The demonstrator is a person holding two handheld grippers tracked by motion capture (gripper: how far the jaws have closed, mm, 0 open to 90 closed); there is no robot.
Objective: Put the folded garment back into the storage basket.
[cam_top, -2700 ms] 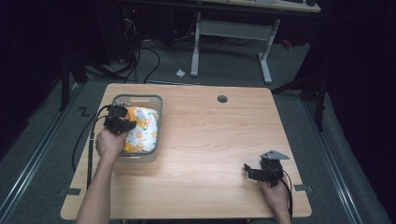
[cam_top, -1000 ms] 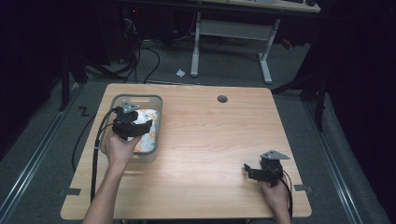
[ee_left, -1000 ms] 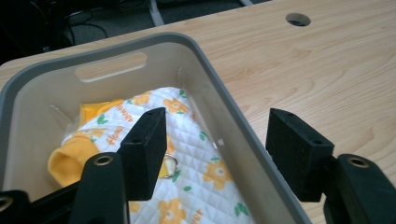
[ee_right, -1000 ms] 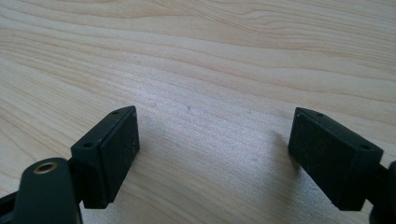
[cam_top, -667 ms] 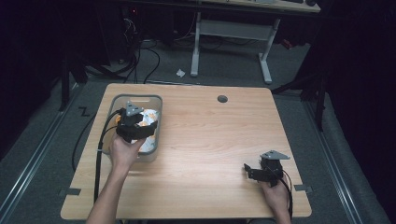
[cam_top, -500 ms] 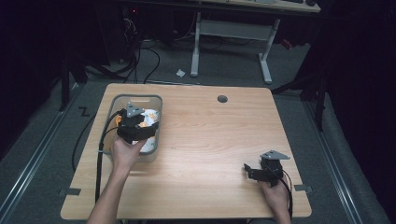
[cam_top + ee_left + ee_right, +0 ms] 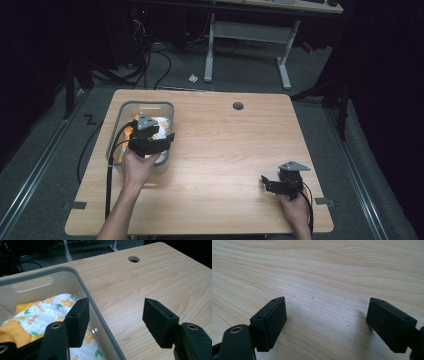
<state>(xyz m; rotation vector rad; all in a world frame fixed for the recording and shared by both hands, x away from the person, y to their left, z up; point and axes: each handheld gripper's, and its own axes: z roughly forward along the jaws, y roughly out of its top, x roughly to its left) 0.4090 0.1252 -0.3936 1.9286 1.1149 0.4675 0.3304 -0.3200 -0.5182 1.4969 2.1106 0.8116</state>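
Observation:
A grey plastic bin (image 7: 145, 104) stands on the left part of the wooden table (image 7: 235, 145). Inside it lies a quilted white cloth with orange flowers (image 7: 161, 122), with a yellow-orange piece beside it. My left gripper (image 7: 161, 134) hovers over the bin's right side. In the left gripper view it (image 7: 116, 315) is open and straddles the bin's right wall (image 7: 100, 317): one jaw over the cloth (image 7: 45, 312), the other over bare table, neither touching. My right gripper (image 7: 267, 184) rests low near the table's front right, open (image 7: 327, 320), with only wood between its jaws.
A round cable hole (image 7: 238, 106) sits near the table's far edge. The left gripper's black cable (image 7: 111, 165) loops off the table's left side. Desk legs and cables stand on the dark floor beyond the table.
My left gripper has moved right, from over the cloth in the bin's middle to the bin's right wall. The cloth stays in the bin. The right gripper has not moved.

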